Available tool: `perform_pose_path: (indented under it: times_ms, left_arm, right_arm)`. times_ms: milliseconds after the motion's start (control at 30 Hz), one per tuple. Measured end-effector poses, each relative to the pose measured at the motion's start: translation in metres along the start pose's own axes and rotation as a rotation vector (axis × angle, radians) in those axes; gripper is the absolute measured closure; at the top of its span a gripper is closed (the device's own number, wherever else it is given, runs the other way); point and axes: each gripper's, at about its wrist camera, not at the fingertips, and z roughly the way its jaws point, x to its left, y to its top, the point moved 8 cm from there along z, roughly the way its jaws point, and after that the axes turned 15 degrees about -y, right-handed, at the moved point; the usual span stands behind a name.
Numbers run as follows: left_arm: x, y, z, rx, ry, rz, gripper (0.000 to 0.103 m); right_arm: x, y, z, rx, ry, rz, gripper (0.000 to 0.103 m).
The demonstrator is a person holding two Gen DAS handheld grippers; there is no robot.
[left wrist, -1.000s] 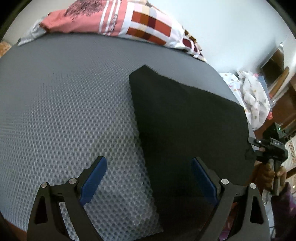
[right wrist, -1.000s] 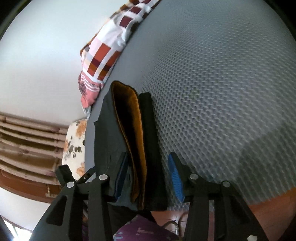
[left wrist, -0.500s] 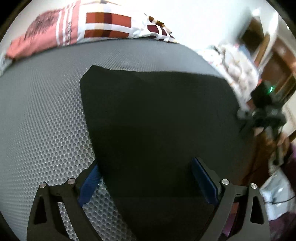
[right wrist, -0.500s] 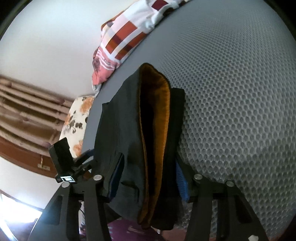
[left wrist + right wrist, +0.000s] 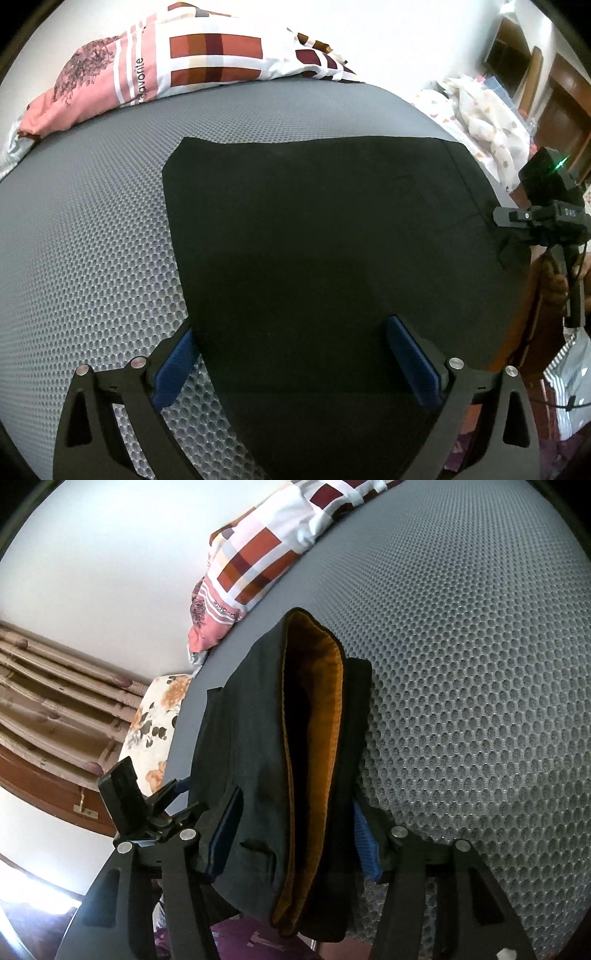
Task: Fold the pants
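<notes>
The black pants (image 5: 325,236) lie folded on the grey mattress (image 5: 85,229). The left gripper (image 5: 291,363) is opening its jaws, spread wide astride the cloth without pressing it. The right gripper (image 5: 295,834) has the waistband between parted jaws; a grip cannot be confirmed.

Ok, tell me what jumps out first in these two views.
The black pants dominate, spread flat on the grey mesh mattress. At their waist end an orange lining shows, bunched between the fingers of the right gripper. Beyond, a pink and checked blanket lies against the white wall.
</notes>
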Motion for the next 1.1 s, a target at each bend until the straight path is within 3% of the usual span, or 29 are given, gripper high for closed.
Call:
perform_pose_path:
  times_ms: [367, 567, 600, 633, 733, 900, 1100]
  left_arm:
    - [0.003, 0.001, 0.003, 0.000, 0.015, 0.013, 0.004]
    - [0.006, 0.001, 0.004, -0.001, 0.028, 0.008, 0.002]
    - [0.007, 0.002, 0.004, -0.001, 0.030, 0.009, 0.001]
    - [0.007, 0.002, 0.004, -0.001, 0.032, 0.010, 0.001]
    - [0.008, 0.003, 0.005, 0.003, 0.033, 0.016, 0.000]
    - [0.009, 0.005, 0.005, 0.002, 0.014, 0.024, 0.000]
    - [0.010, 0.007, 0.005, 0.014, -0.031, 0.057, 0.000]
  right_arm:
    - [0.006, 0.013, 0.005, 0.029, 0.006, 0.048, 0.041]
    - [0.012, 0.026, 0.013, 0.022, -0.029, -0.011, 0.040]
    - [0.013, 0.028, 0.015, 0.020, -0.050, -0.030, 0.045]
    - [0.011, 0.029, 0.016, 0.018, -0.073, -0.044, 0.057]
    - [0.007, 0.031, 0.019, 0.032, -0.080, -0.056, 0.068]
    - [0.003, 0.029, 0.019, 0.040, -0.066, -0.066, 0.069]
    - [-0.002, 0.030, 0.014, 0.084, -0.049, -0.077, 0.063]
